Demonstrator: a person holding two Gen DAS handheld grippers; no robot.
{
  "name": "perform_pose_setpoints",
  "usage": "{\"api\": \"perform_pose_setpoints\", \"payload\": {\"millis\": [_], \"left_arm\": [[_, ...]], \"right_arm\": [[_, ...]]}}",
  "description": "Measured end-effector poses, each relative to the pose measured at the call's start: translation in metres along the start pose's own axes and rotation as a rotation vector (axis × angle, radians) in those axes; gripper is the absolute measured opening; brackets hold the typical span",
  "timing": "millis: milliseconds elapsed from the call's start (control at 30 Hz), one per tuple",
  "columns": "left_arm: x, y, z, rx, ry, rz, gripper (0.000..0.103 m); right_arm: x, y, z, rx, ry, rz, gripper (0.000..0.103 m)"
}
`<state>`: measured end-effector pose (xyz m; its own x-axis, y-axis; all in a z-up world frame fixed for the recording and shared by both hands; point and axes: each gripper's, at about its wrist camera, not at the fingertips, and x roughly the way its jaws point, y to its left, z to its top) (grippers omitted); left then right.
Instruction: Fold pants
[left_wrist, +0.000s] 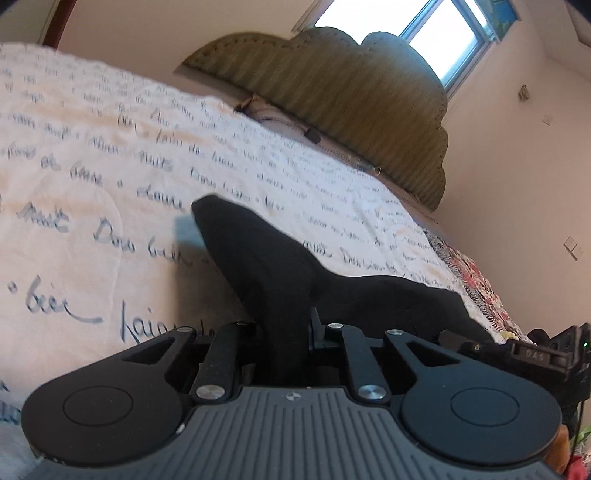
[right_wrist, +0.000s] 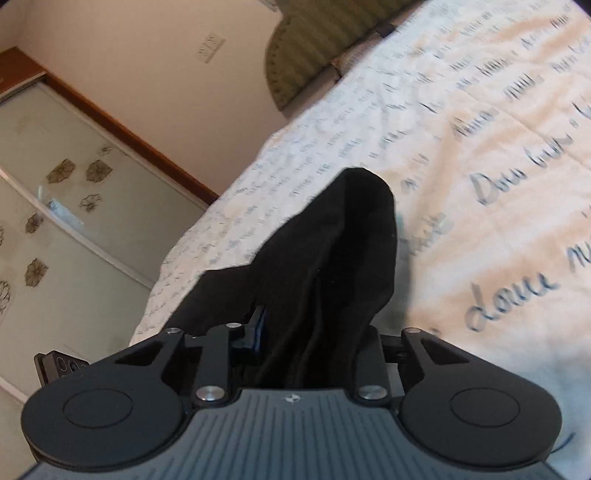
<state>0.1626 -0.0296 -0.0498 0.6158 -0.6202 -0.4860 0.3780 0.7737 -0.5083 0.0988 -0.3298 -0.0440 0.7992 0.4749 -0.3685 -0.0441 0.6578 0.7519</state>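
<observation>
The black pants (left_wrist: 266, 266) lie bunched on a white bed cover (left_wrist: 92, 166) printed with blue handwriting. My left gripper (left_wrist: 284, 328) is shut on a fold of this cloth, which rises from the jaws in a peak; the fingertips are mostly buried in it. In the right wrist view another part of the black pants (right_wrist: 332, 251) stands up from my right gripper (right_wrist: 314, 332), which is shut on a thick bundle. One dark finger (right_wrist: 256, 325) shows at the cloth's left side. The rest of the pants trails off behind the gripper bodies.
A green padded headboard (left_wrist: 351, 92) stands at the far end of the bed, under a bright window (left_wrist: 406, 29). A flowered sheet (left_wrist: 476, 284) shows at the bed's right edge. Frosted wardrobe doors with flower prints (right_wrist: 55, 184) run along the bed's other side.
</observation>
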Motion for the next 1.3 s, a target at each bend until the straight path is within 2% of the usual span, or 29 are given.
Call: {"api": "perform_pose_setpoints", "payload": {"millis": [133,333,433,467,500,533,567,600,633,667,700,733,767,833,867,900,967,1033,1100,1167,1233,1267,1300], "left_arm": [[-0.032,-0.002,0.023,0.061,-0.096,0.043,0.016],[-0.075,0.020,0.072,0.087,-0.169,0.116,0.017],[-0.081,0.041,0.087,0.070,-0.169,0.160,0.018],[-0.076,0.053,0.089,0.043,-0.150,0.180,0.023],[-0.070,0.066,0.089,0.008,-0.121,0.199,0.030],[-0.061,0.082,0.085,-0.029,-0.077,0.224,0.034],[-0.051,0.098,0.080,-0.067,-0.022,0.279,0.035],[-0.043,0.112,0.073,-0.095,0.040,0.343,0.036],[-0.038,0.124,0.066,-0.114,0.095,0.380,0.043],[-0.044,0.135,0.059,-0.126,0.094,0.363,0.053],[-0.054,0.140,0.055,-0.127,0.064,0.337,0.053],[-0.063,0.140,0.054,-0.120,0.045,0.345,0.057],[-0.071,0.138,0.057,-0.108,0.028,0.367,0.062],[-0.084,0.124,0.067,-0.054,-0.036,0.428,0.062],[-0.088,0.114,0.073,-0.018,-0.070,0.443,0.065],[-0.087,0.103,0.080,0.008,-0.098,0.440,0.068],[-0.079,0.083,0.088,0.032,-0.132,0.387,0.088],[-0.068,0.063,0.090,0.035,-0.142,0.314,0.096],[-0.050,0.057,0.088,0.038,-0.115,0.282,0.096],[-0.026,0.065,0.080,0.037,-0.051,0.333,0.096],[-0.001,0.088,0.072,0.001,0.045,0.441,0.089],[0.003,0.096,0.069,0.004,0.062,0.471,0.086],[-0.001,0.097,0.066,0.037,0.046,0.481,0.085]], "right_arm": [[0.010,0.048,0.011,-0.092,0.001,0.056,0.027],[0.053,0.105,0.028,-0.166,0.007,0.099,0.027],[0.086,0.119,0.032,-0.157,0.030,0.112,0.027],[0.098,0.120,0.030,-0.150,0.043,0.101,0.028],[0.112,0.117,0.028,-0.133,0.057,0.074,0.031],[0.126,0.110,0.024,-0.115,0.083,0.036,0.034],[0.142,0.105,0.020,-0.111,0.128,-0.011,0.037],[0.155,0.098,0.015,-0.110,0.173,-0.075,0.044],[0.163,0.091,0.009,-0.123,0.204,-0.155,0.049],[0.164,0.087,0.004,-0.154,0.222,-0.209,0.049],[0.157,0.082,0.001,-0.177,0.217,-0.180,0.051],[0.146,0.078,0.001,-0.182,0.196,-0.163,0.052],[0.133,0.076,0.004,-0.185,0.156,-0.191,0.053],[0.108,0.086,0.013,-0.237,0.007,-0.318,0.055],[0.097,0.095,0.017,-0.279,-0.063,-0.349,0.055],[0.092,0.105,0.021,-0.314,-0.096,-0.324,0.055],[0.098,0.130,0.024,-0.365,-0.068,-0.207,0.055],[0.123,0.151,0.020,-0.403,0.018,-0.107,0.055],[0.157,0.159,0.013,-0.406,0.109,-0.065,0.054],[0.186,0.150,0.002,-0.379,0.171,-0.093,0.053],[0.207,0.124,-0.002,-0.310,0.228,-0.165,0.052],[0.208,0.111,-0.005,-0.272,0.229,-0.148,0.052],[0.203,0.106,-0.004,-0.240,0.220,-0.131,0.052]]}}
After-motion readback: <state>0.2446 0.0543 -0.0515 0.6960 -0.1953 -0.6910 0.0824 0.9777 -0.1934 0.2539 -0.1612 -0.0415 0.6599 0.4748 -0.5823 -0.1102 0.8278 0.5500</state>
